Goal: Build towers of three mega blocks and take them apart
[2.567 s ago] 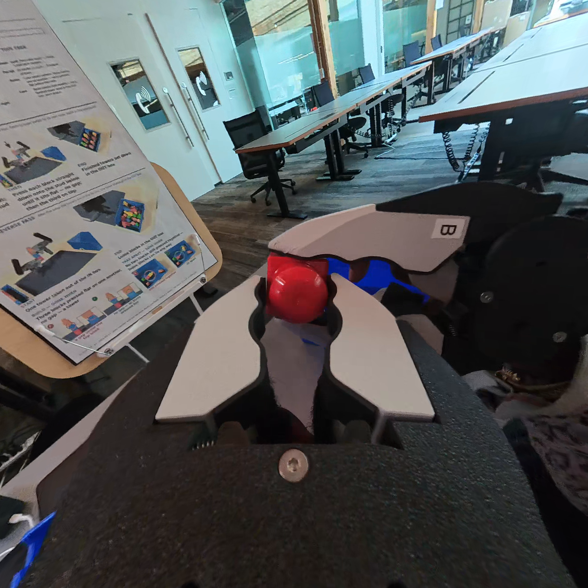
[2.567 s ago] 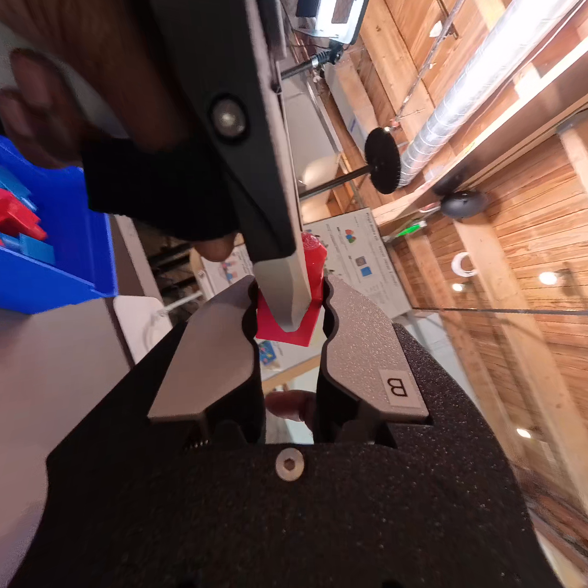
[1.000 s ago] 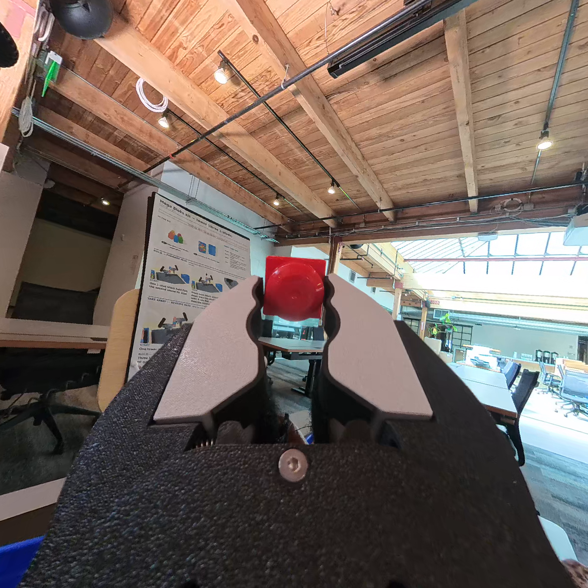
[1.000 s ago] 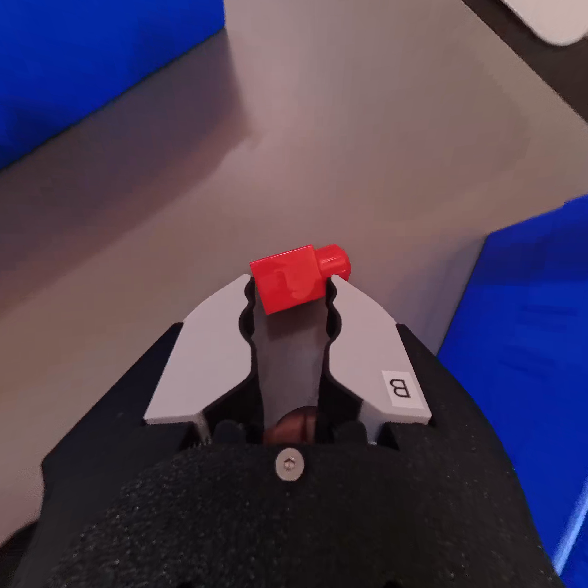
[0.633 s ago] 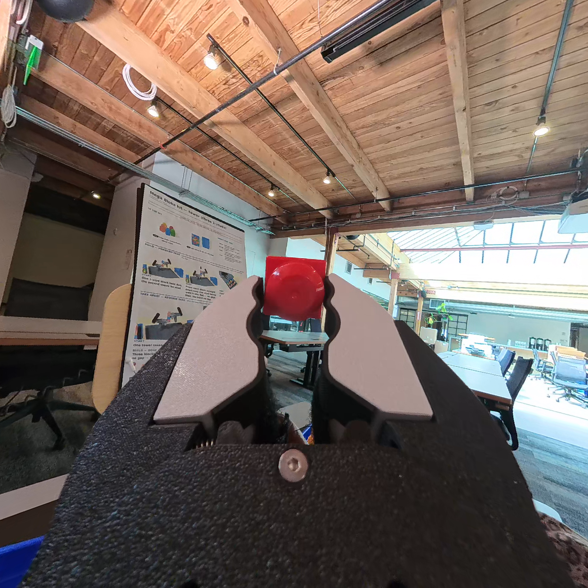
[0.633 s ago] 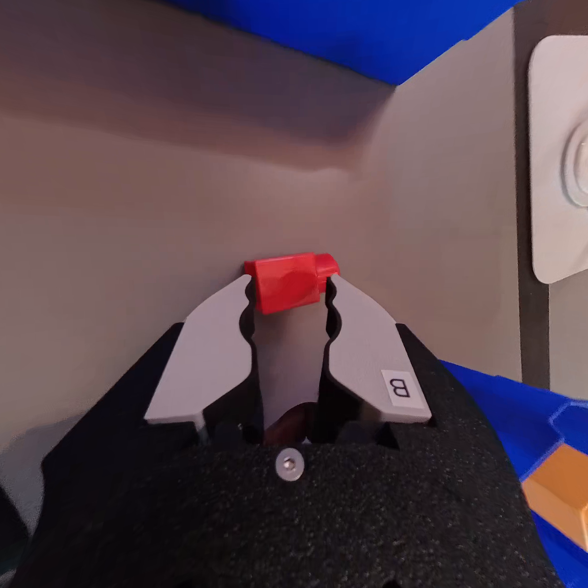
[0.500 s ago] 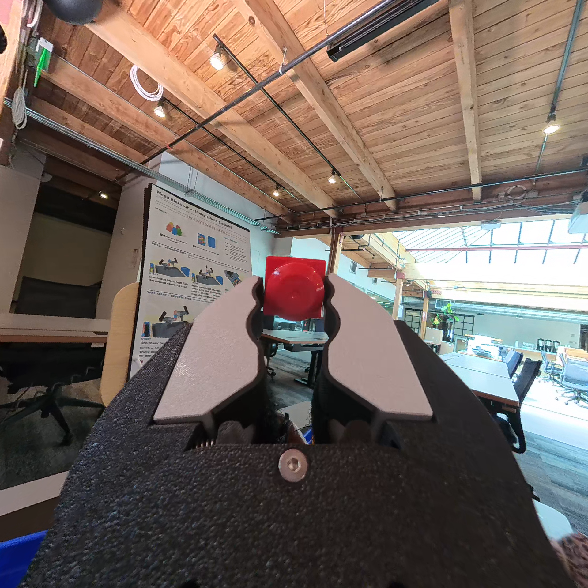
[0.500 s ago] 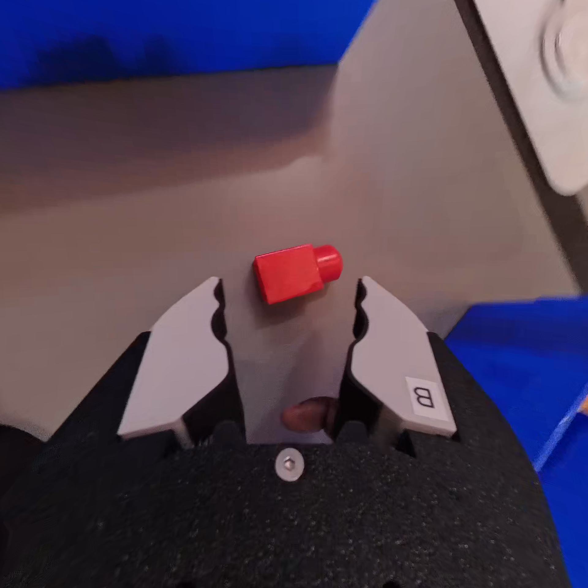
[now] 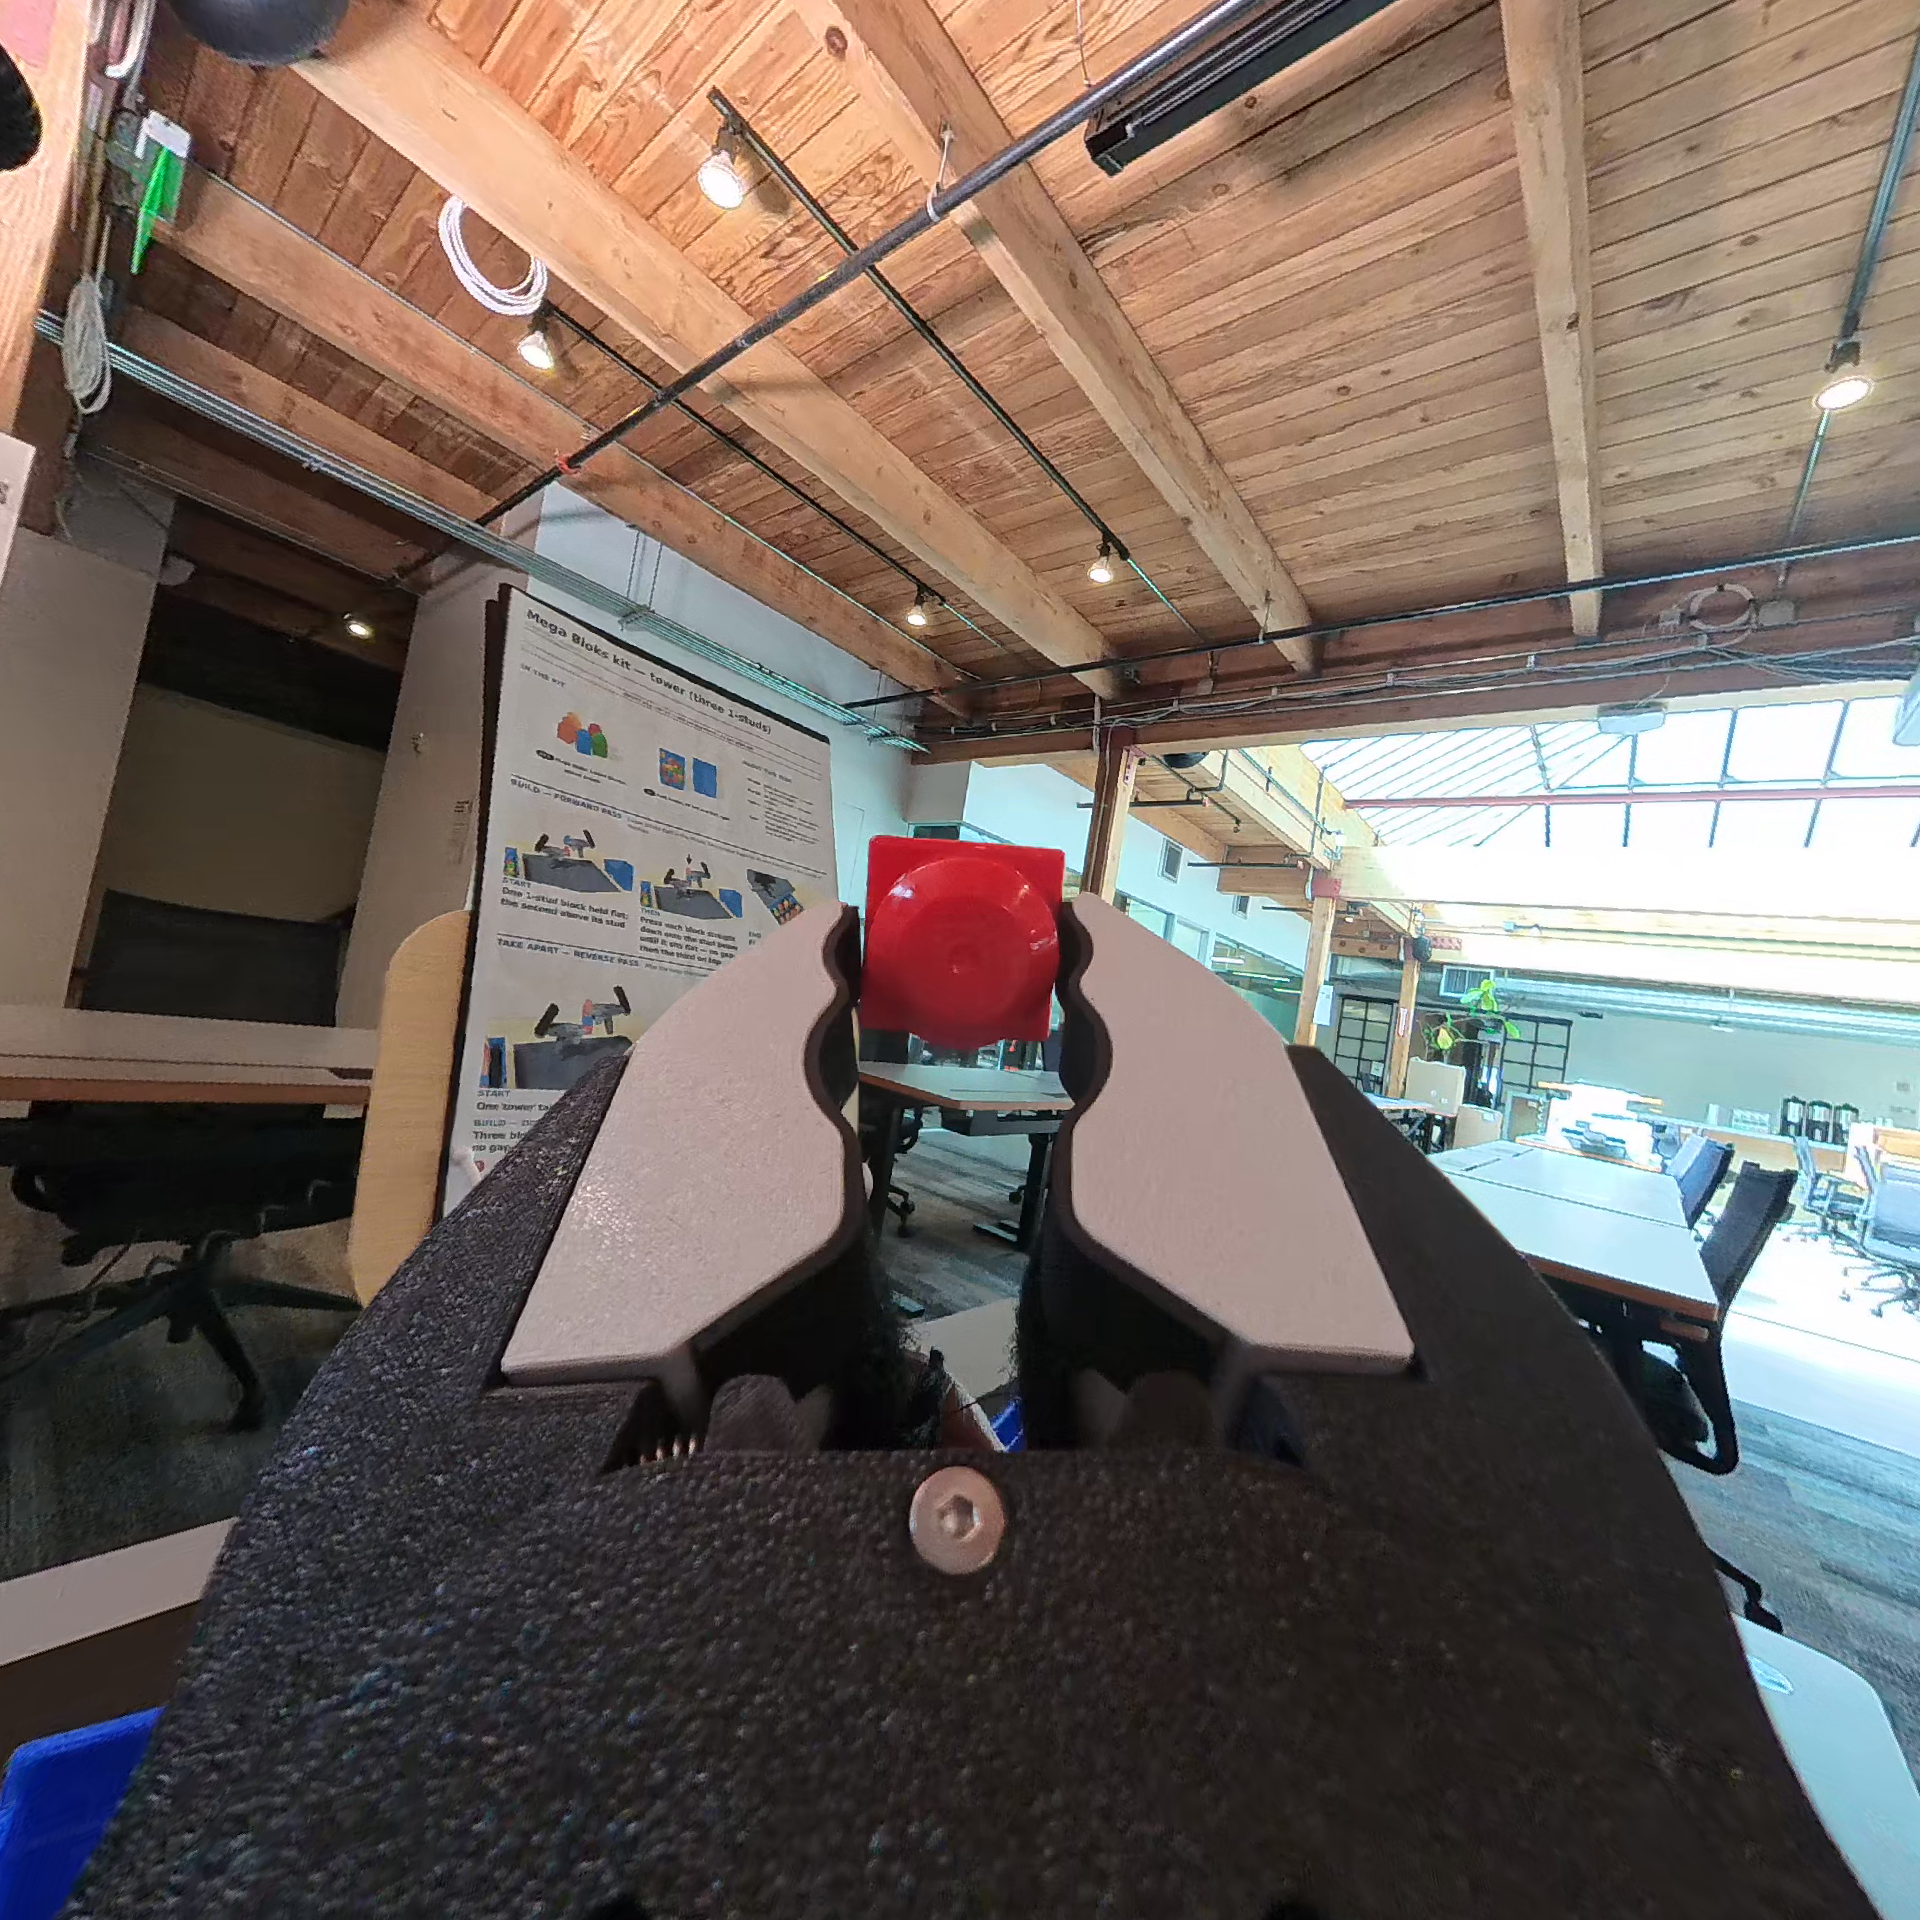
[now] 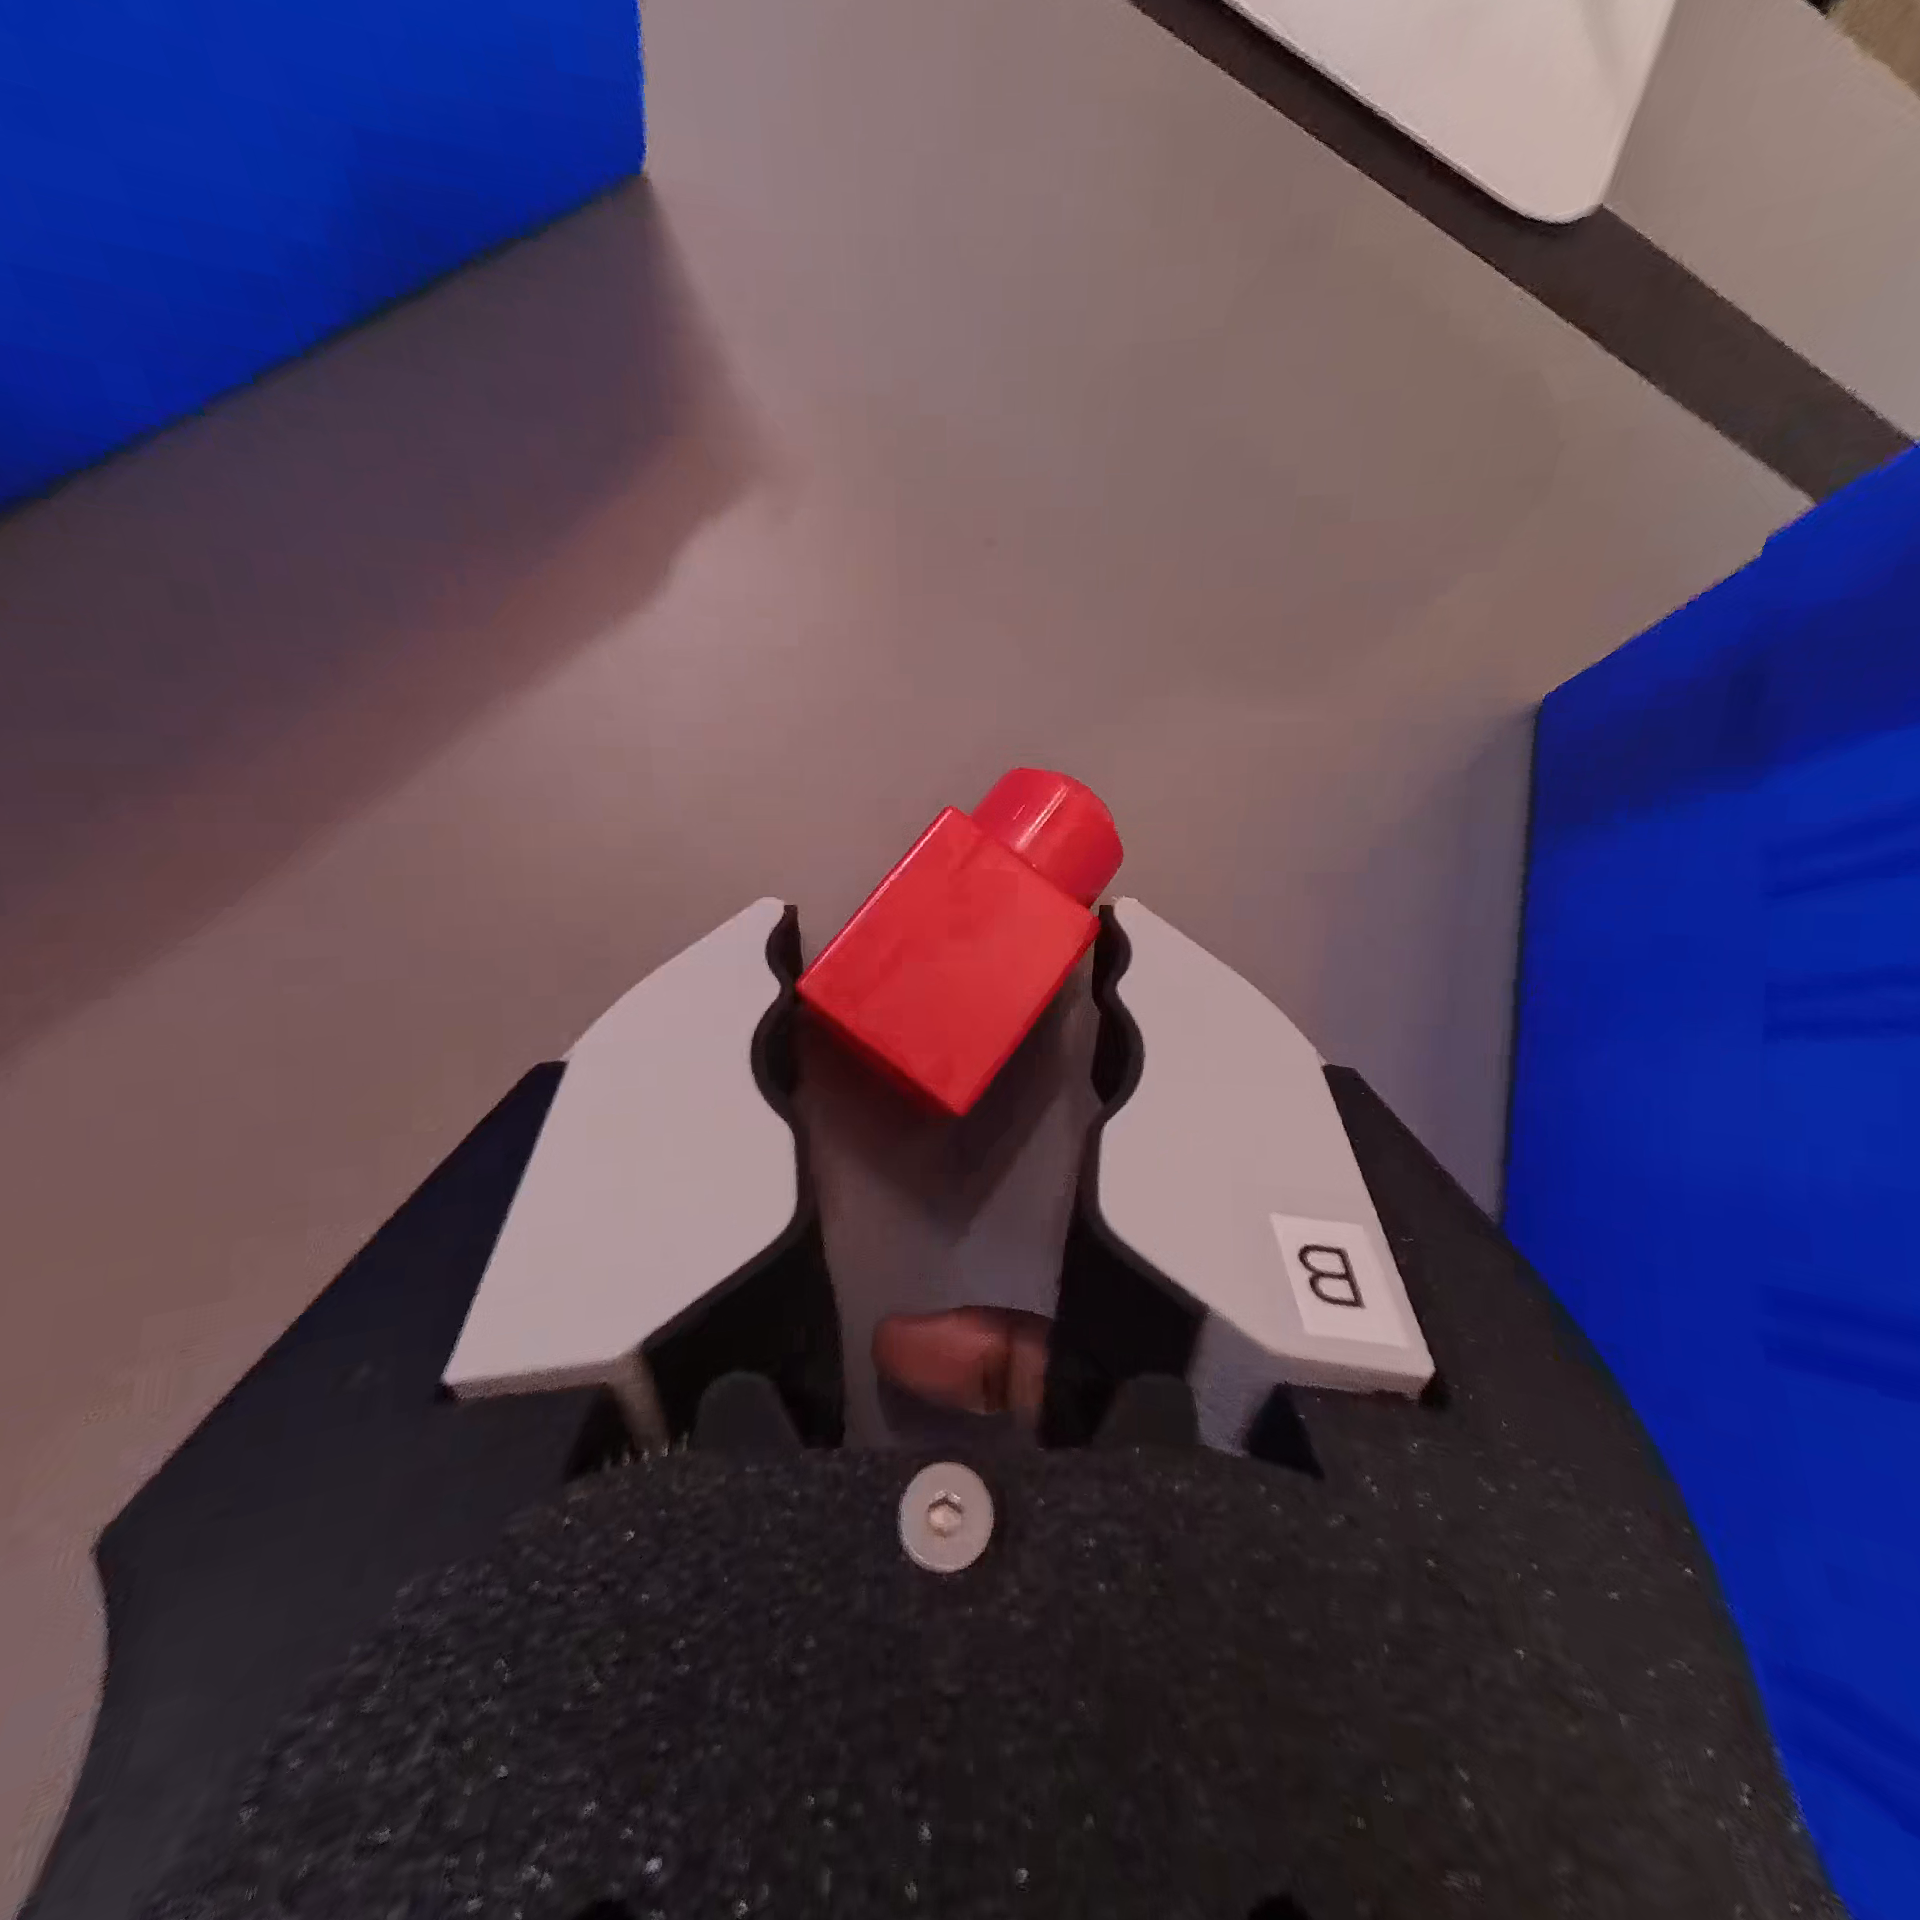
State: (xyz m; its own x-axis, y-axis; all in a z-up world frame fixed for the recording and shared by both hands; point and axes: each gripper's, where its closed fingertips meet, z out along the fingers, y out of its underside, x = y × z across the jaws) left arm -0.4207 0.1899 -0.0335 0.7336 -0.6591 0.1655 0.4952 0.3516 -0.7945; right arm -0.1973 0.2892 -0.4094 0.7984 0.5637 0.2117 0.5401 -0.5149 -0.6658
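In the left wrist view my left gripper point(image 9: 961, 914) is shut on a red one-stud block point(image 9: 961, 951). It holds the block in the air, stud towards the camera, and points up at the room. In the right wrist view my right gripper point(image 10: 948, 914) has closed in on a second red one-stud block point(image 10: 945, 987). That block sits askew between the fingertips, its corners touching both, its stud pointing up and to the right. Below it is the grey mat point(image 10: 1039, 468).
A blue bin wall point(image 10: 260, 208) stands at the upper left of the mat and another blue bin point(image 10: 1714, 1039) at the right. A white object point(image 10: 1475, 94) lies beyond the mat's dark edge. An instruction poster point(image 9: 644, 883) and desks point(image 9: 1579, 1236) stand ahead of the left gripper. There is about 45 centimeters between the tips of the two grippers. It is some 25 centimeters from my right tips to the white object point(image 10: 1475, 94).
Half a second ago my right gripper was open with the red block lying loose on the mat. Now its fingers have closed on the block, which has turned. The left gripper has barely moved.
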